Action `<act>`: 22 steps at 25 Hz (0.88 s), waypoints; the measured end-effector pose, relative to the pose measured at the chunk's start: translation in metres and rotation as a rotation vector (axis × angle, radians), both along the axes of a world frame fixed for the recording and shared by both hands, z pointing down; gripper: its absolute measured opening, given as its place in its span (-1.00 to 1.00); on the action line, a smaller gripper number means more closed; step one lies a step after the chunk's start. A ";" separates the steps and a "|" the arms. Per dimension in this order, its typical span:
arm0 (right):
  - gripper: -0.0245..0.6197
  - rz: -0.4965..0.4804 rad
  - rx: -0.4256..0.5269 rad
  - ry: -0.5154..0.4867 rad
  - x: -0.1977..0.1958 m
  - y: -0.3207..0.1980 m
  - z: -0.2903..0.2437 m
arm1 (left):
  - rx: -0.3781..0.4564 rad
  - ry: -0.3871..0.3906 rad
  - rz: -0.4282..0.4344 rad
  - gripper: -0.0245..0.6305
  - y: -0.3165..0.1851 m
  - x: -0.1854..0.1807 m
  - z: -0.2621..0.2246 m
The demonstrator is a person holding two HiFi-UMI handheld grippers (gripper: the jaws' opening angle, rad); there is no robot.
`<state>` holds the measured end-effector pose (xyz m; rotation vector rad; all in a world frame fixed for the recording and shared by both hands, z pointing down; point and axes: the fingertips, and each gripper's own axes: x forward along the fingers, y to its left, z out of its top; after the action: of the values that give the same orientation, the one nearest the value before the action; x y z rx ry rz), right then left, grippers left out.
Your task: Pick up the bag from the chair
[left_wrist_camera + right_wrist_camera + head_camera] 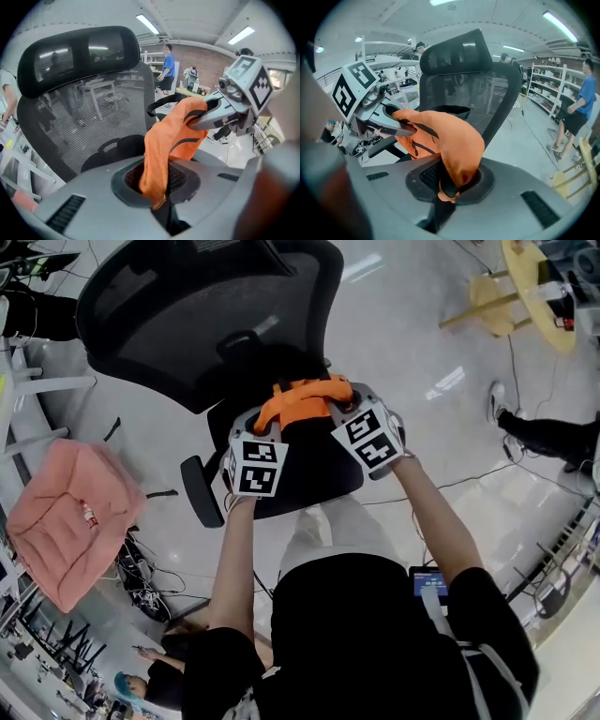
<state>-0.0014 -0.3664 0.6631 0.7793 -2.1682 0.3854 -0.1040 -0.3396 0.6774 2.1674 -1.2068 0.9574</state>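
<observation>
Now the left gripper [155,186] and the right gripper [449,185] each have their jaws closed tight on a fold of the orange fabric bag [302,399], which hangs between them over the seat of the black mesh office chair [178,329], in front of its backrest

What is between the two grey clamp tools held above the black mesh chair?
An orange fabric bag with black trim, clamped at its ends by the left gripper and right gripper. The head view shows it plainly.
</observation>
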 end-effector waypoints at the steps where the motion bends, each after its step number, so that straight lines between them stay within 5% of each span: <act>1: -0.85 0.006 0.001 -0.010 0.000 0.003 -0.005 | 0.006 0.005 0.000 -0.81 0.003 0.001 -0.005; 22: -0.87 0.054 0.145 -0.162 -0.018 0.055 -0.139 | 0.168 0.038 -0.024 -0.81 0.059 -0.015 -0.136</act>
<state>-0.0198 -0.3111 0.5238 0.9161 -2.3505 0.3312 -0.1185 -0.2811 0.5410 2.2829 -1.3350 0.8275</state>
